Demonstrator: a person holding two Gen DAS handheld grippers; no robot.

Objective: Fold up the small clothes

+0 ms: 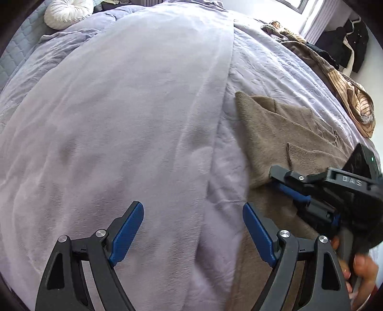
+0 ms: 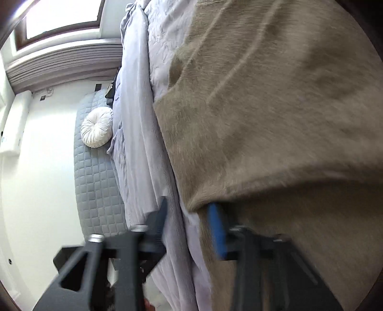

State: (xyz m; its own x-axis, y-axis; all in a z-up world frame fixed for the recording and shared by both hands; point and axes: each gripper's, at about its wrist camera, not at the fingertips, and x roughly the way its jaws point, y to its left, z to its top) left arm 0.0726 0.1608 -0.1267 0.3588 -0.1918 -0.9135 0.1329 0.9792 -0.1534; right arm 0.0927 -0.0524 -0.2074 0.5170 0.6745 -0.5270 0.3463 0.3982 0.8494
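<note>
Two claws over bed, brown knit top mid-fold
Left claw (image 1: 192, 229) gaping, empty, above lilac blanket (image 1: 124, 124); right claw (image 1: 278, 180) pinched onto hem of brown top (image 1: 275, 134), which lies at bed's right side. Best to carry the hem flat across and align edges before letting go

1. My bed (image 1: 134, 100) is spread with a pale lilac blanket.
2. A round white pleated cushion (image 2: 97, 126) sits by the grey quilted headboard (image 2: 95, 191).
3. Daylight pours through the window (image 2: 62, 16) above white walls (image 2: 36, 191).
4. Dark coats (image 1: 344, 45) hang in the far corner.
</note>
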